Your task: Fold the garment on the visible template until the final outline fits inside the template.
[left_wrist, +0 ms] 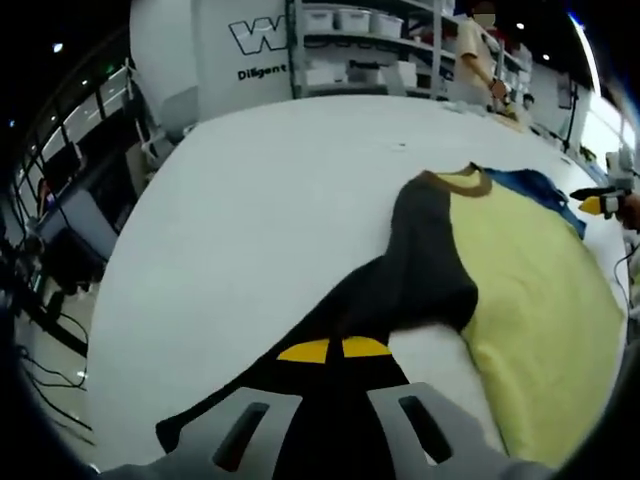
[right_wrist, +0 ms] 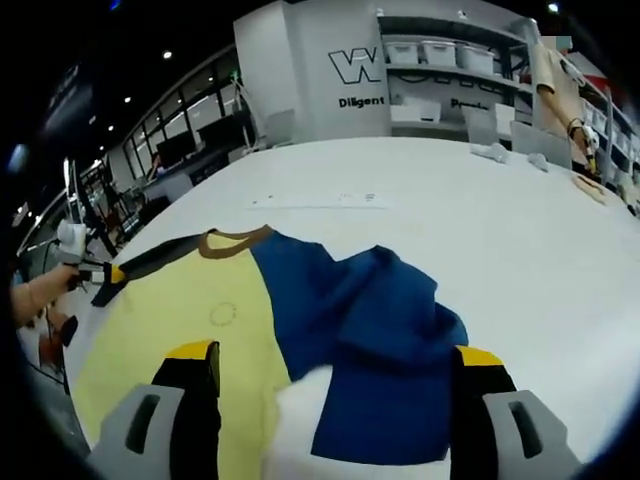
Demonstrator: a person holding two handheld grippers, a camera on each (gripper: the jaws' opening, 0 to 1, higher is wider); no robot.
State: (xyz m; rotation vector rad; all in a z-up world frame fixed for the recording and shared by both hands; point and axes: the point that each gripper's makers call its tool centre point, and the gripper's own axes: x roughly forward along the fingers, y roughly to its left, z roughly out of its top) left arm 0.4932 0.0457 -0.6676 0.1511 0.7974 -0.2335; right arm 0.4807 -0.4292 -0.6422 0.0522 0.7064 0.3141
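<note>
1. Yellow cloth makes up the body of the shirt, which is lying flat on the white worktop with its brown collar pointing away from the person.
2. No template outline is showing clearly under the shirt, so I cannot tell how the shirt is sitting against it.
3. Left of the collar, the dark sleeve is running in one long band from the shoulder down to the left claw, its long axis lining up with that claw's own forward line.
4. The left claw is appearing to pinch the end of the dark sleeve: the yellow tips are nearly meeting and the cloth is passing between them.
5. Right of the collar, the blue sleeve is lying bunched and partly doubled over the blue side of the body, just ahead of the right claw.
6. The right claw is standing wide apart, holding nothing, with the blue cloth lying in the gap between its tips.
7. Judging from this, the coming move is turning on the dark sleeve: carrying it from the left of the collar across onto the yellow body, crosswise to the shirt's long axis.
8. The left claw is the nearer one for that, while the right claw is nearer the blue sleeve.
</note>
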